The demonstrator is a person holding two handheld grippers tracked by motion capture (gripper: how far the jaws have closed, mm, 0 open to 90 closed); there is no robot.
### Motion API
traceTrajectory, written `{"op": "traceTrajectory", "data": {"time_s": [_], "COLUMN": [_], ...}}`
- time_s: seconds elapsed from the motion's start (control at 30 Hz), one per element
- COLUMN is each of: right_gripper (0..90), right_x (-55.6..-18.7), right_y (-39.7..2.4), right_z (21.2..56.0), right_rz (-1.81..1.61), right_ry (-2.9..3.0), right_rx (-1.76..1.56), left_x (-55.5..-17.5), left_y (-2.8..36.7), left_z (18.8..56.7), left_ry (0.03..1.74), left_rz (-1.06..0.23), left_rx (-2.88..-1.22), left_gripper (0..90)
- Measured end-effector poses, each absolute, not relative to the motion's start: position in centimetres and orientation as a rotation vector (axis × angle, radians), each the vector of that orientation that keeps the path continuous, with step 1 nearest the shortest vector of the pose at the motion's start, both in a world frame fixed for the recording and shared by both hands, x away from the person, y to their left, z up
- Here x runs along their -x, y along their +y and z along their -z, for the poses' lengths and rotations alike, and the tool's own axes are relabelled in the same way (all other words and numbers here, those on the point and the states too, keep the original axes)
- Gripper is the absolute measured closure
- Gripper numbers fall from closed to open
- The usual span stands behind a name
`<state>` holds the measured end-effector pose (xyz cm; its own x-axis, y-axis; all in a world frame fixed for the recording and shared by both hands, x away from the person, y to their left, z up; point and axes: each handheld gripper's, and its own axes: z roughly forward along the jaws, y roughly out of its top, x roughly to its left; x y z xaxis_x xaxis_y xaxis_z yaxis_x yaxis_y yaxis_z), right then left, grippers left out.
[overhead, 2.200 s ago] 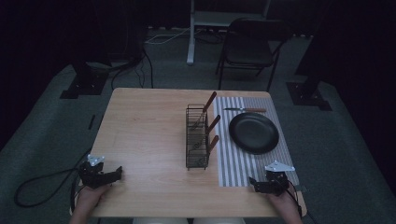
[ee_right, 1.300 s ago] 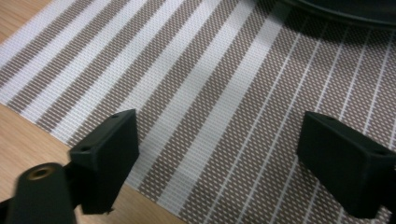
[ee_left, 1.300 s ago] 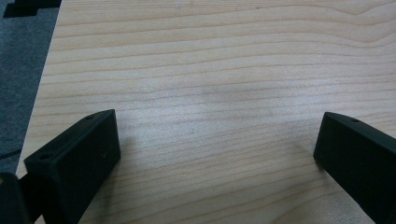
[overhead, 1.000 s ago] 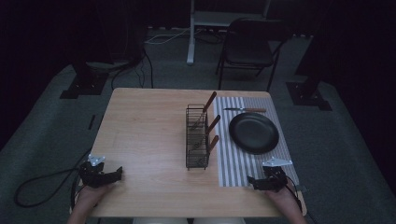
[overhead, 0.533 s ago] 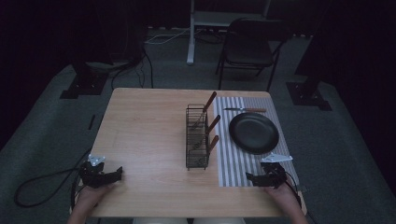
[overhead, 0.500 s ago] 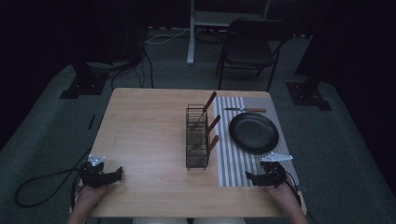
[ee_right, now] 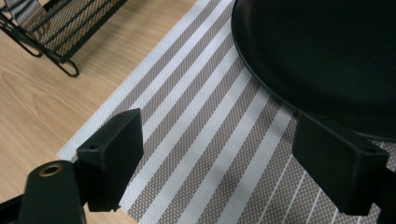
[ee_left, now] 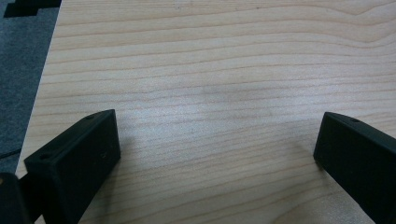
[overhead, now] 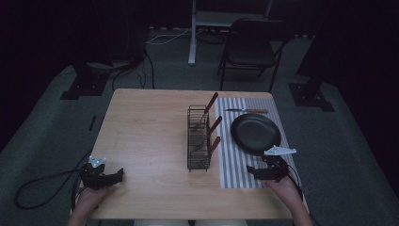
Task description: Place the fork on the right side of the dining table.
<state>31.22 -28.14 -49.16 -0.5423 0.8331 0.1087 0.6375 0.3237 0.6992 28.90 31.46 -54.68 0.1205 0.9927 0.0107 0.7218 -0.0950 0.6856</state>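
Right gripper [overhead: 254, 172] is sitting low over the near end of the striped placemat [overhead: 235, 165], jaws spread wide with nothing between them. In the right gripper view [ee_right: 217, 161] you can see the mat's brown and white stripes running under both jaws, and the black plate [ee_right: 327, 56] is right there — its rim comes down just above the jaw on the right of that view, though I can't tell if they actually touch. From the high view the plate [overhead: 255, 133] lies on the mat just past the gripper, roughly in the middle of the mat.

Left gripper [overhead: 115, 175] is way over at the near left corner of the table [overhead: 150, 122], also released, jaws far apart. The left gripper view [ee_left: 217, 154] has bare wood grain between the jaws, nothing held, with the table edge and grey floor at the left of that view.

Going outward — a black wire rack [overhead: 198, 139] stands on the wood just beside the left edge of the mat, between the two grippers but closer to the right one. Three wooden handles [overhead: 214, 126] stick out of it, tilted toward the plate side. Its corner shows at the top left of the right gripper view [ee_right: 56, 32]. At the far end of the mat, beyond the plate, a knife [overhead: 247, 111] with a wooden handle lies crosswise.
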Motion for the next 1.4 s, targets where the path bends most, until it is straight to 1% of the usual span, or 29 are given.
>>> {"op": "traceTrajectory", "data": {"time_s": [0.33, 0.7, 1.13, 1.4], "right_gripper": [17.9, 18.0, 18.1, 18.1], "right_x": [-32.2, -34.0, -35.8, -36.9], "right_y": [-27.7, -27.3, -26.4, -25.6], "right_z": [48.7, 46.6, 46.2, 45.2], "right_rz": [-1.042, -1.070, -1.102, -1.122], "right_ry": [2.322, 2.306, 2.298, 2.281], "right_rx": [-1.309, -1.286, -1.278, -1.262], "left_x": [-28.9, -28.9, -28.9, -28.9], "left_y": [31.5, 31.5, 31.5, 31.5], "left_z": [54.7, 54.7, 54.7, 54.7], "left_ry": [1.654, 1.654, 1.654, 1.654], "left_rz": [-0.669, -0.668, -0.668, -0.668], "left_rx": [-1.877, -1.877, -1.877, -1.877], "left_gripper": [0.6, 0.6, 0.6, 0.6]}}
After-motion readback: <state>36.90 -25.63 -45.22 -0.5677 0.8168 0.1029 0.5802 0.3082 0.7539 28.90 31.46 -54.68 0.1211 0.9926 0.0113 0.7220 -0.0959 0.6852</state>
